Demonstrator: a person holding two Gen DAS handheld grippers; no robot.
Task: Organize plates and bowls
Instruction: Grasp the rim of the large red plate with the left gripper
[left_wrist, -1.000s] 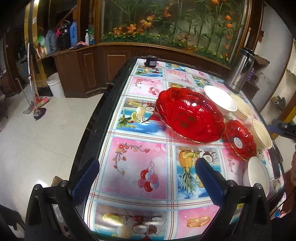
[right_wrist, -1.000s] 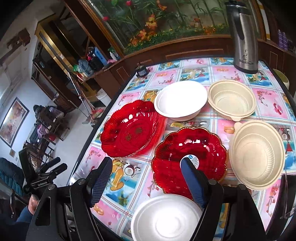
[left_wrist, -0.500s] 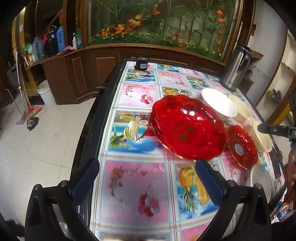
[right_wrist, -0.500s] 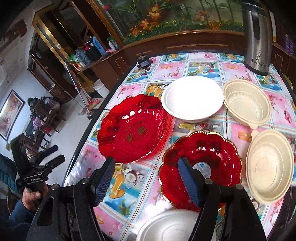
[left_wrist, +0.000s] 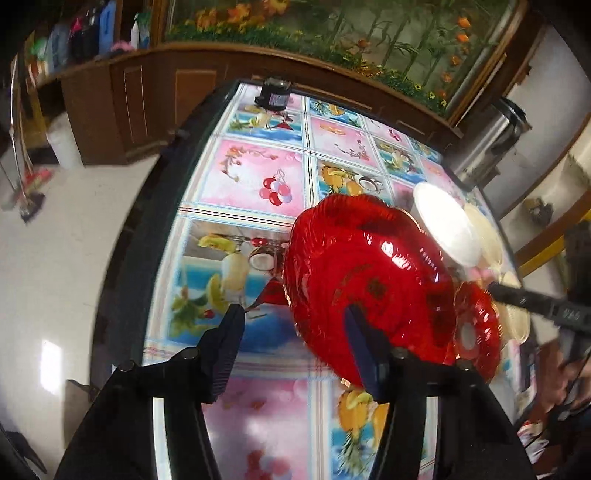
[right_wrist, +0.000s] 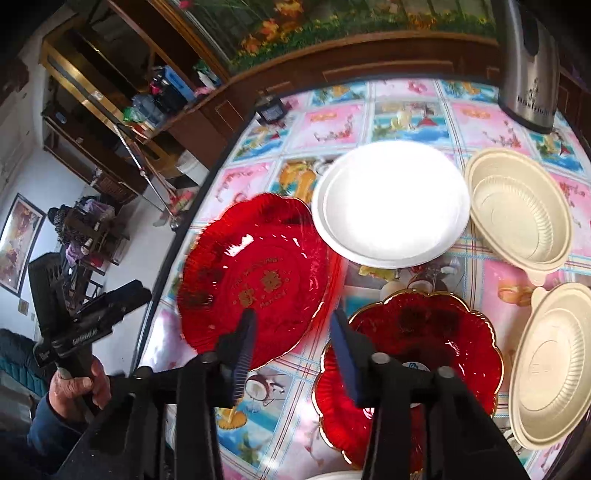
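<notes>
A large red glass plate (left_wrist: 369, 273) (right_wrist: 255, 273) lies on the picture-print tablecloth (left_wrist: 251, 177). My left gripper (left_wrist: 291, 325) hangs over the plate's near left rim, jaws closing. Its right finger (left_wrist: 360, 339) is over the plate and its left finger stands off over the cloth, neither pad pressing. My right gripper (right_wrist: 291, 325) straddles the same plate's near right rim, jaws closing, pads clear of the glass. Right of it sits a small red scalloped plate (right_wrist: 413, 354) (left_wrist: 476, 325). A white plate (right_wrist: 391, 206) and two beige bowls (right_wrist: 517, 214) (right_wrist: 554, 362) lie beyond.
A steel thermos (right_wrist: 528, 74) stands at the far right of the table and a small black jar (left_wrist: 273, 96) at its far end. The table's black left edge (left_wrist: 147, 236) drops to a tiled floor. A hand (right_wrist: 77, 384) holds the left gripper's handle.
Both grippers have moved forward and down onto the large red plate. Their jaws have narrowed. The plates and bowls lie where they were.
</notes>
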